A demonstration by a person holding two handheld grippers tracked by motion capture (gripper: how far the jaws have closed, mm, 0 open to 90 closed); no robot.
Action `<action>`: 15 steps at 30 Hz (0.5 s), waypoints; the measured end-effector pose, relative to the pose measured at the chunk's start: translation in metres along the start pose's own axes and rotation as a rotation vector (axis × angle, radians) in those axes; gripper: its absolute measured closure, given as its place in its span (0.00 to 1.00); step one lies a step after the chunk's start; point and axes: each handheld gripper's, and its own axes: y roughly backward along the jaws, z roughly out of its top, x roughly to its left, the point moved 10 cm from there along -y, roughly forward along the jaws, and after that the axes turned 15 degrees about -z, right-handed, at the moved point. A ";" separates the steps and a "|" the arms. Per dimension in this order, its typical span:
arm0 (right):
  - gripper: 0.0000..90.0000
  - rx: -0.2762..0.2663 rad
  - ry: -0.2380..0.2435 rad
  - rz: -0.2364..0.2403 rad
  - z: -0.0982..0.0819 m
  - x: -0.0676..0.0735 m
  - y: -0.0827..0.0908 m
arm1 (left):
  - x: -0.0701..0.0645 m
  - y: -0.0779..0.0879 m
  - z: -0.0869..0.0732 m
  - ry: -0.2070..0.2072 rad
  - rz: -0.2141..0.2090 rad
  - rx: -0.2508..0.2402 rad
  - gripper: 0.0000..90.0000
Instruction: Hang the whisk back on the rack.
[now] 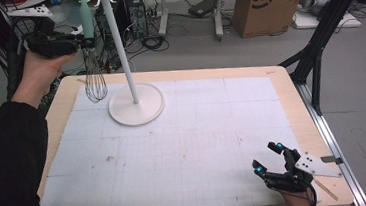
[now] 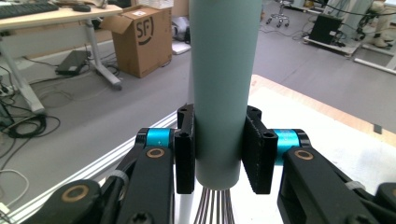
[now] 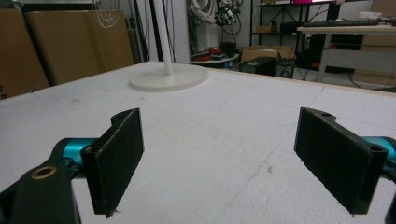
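Note:
A whisk [image 1: 94,75] with a pale green handle [image 2: 223,84] hangs upright, wire head down, above the table's far left corner. My left gripper [image 1: 81,40] is shut on that handle; in the left gripper view both black pads [image 2: 256,149] press its sides, with the wires [image 2: 215,207] showing below. Just right of the whisk stands a white rack [image 1: 122,53] with a round base [image 1: 136,104] and hooks at the top. My right gripper [image 1: 267,158] rests low at the table's near right corner, open with nothing between its pads [image 3: 343,156]. The rack base [image 3: 169,77] lies far ahead of it.
A white gridded mat [image 1: 174,144] covers the wooden table. Behind the table lie cables, desk legs and a cardboard box [image 1: 267,0]. A black tripod leg [image 1: 325,25] and an aluminium rail [image 1: 332,140] run along the table's right edge.

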 end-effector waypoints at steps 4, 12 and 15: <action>0.17 0.004 -0.004 -0.001 0.000 0.000 0.001 | 0.000 -0.003 0.001 0.007 -0.012 -0.011 0.69; 0.17 0.005 -0.007 -0.001 0.000 0.000 0.001 | -0.002 -0.004 0.000 0.010 -0.026 -0.016 0.56; 0.17 0.004 -0.004 0.000 0.000 0.000 0.001 | -0.009 -0.005 -0.001 -0.004 -0.068 -0.020 0.51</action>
